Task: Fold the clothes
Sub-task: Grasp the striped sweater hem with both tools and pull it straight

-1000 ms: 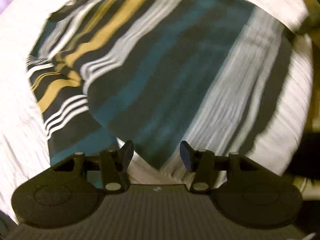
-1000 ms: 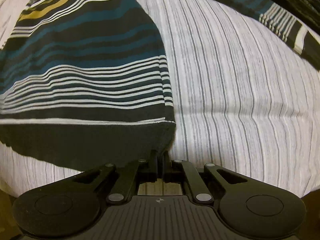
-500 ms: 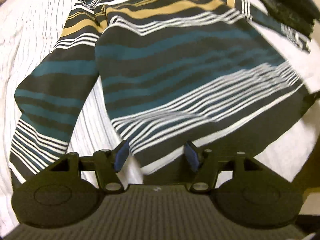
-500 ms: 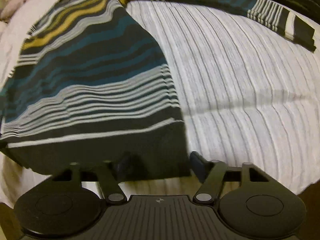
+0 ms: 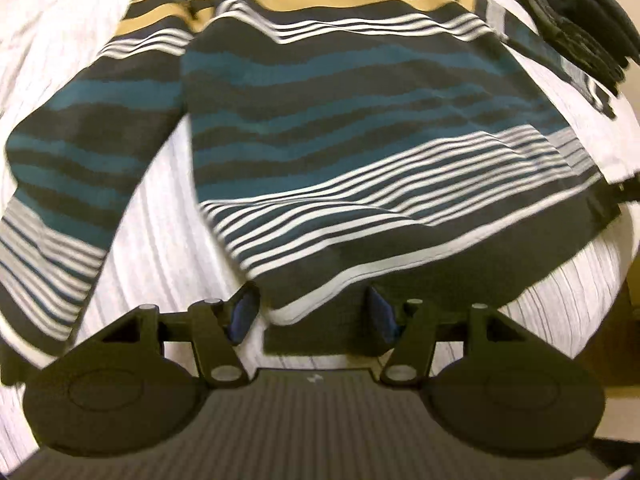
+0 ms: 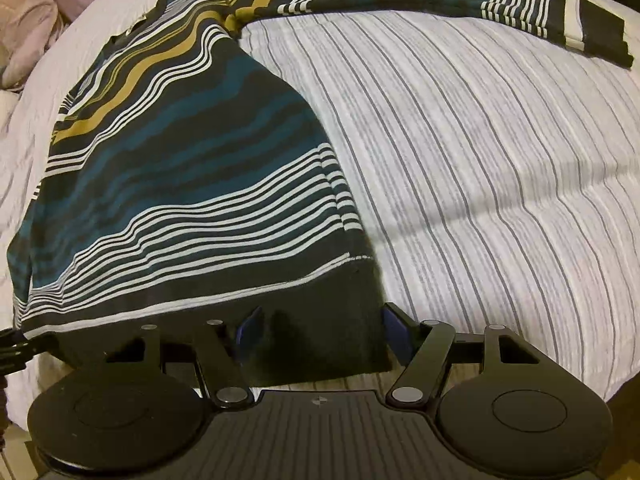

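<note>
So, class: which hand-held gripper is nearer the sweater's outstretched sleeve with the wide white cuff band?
Right. The right hand-held gripper straddles the hem corner on that sleeve's side of the sweater; the left hand-held gripper straddles the opposite hem corner.

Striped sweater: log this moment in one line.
striped sweater flat on bed sheet | left tongs open over hem corner | right tongs just opened, hem corner between

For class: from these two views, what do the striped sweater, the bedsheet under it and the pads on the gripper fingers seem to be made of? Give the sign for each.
Sweater: probably a soft knit, matte; its stripe edges are wavy and it drapes limply.
Bedsheet: likely thin woven cotton, matte, with fine grey lines and soft creases.
Pads: perhaps rubber or foam, dull blue; the look leaves it open.
</note>
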`<state>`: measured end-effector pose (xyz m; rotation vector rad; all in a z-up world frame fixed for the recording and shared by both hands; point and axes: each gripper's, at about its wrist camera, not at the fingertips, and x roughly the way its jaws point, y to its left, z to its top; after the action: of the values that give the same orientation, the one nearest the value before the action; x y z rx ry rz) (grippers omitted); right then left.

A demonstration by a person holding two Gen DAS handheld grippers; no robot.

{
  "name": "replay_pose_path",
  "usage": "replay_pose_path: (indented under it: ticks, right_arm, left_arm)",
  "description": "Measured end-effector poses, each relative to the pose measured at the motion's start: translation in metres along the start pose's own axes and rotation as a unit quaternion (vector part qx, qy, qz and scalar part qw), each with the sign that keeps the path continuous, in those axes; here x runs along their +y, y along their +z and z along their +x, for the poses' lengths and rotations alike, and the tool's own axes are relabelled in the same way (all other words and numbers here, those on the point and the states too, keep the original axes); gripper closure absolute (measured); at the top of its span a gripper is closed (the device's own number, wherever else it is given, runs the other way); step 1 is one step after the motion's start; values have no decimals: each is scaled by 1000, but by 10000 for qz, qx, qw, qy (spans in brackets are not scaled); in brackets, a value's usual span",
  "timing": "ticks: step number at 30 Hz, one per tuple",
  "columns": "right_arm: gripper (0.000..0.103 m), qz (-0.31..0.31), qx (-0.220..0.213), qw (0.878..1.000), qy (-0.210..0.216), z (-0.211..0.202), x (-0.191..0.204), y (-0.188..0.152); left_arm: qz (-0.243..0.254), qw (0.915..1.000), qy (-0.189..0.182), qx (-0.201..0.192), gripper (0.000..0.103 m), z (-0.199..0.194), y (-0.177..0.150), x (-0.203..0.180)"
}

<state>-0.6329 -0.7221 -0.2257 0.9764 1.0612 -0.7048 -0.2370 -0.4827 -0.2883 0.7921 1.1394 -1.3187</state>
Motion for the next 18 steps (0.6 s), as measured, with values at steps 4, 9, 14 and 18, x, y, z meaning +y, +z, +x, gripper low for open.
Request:
replay_pose_path:
  ticks: [4,9,14,18]
  right_arm:
    - [36,-190,60,9997,140,1,1,1]
    - [36,-533,145,9976,411,1,3,-1]
    - [36,-516,238,9966,596,5,-2,-4]
    - [36,-134,323,9978,571,6,-5,1]
  left_arm:
    - [129,9998,-84,86,57,1,-5,-4]
    - [83,9996,-272,-23,67,-7,-14,6]
    - [-135,9996,-245,-25,65,-2,-15,14]
    - [-123,9995,-285,-11,79,-1,-12,10]
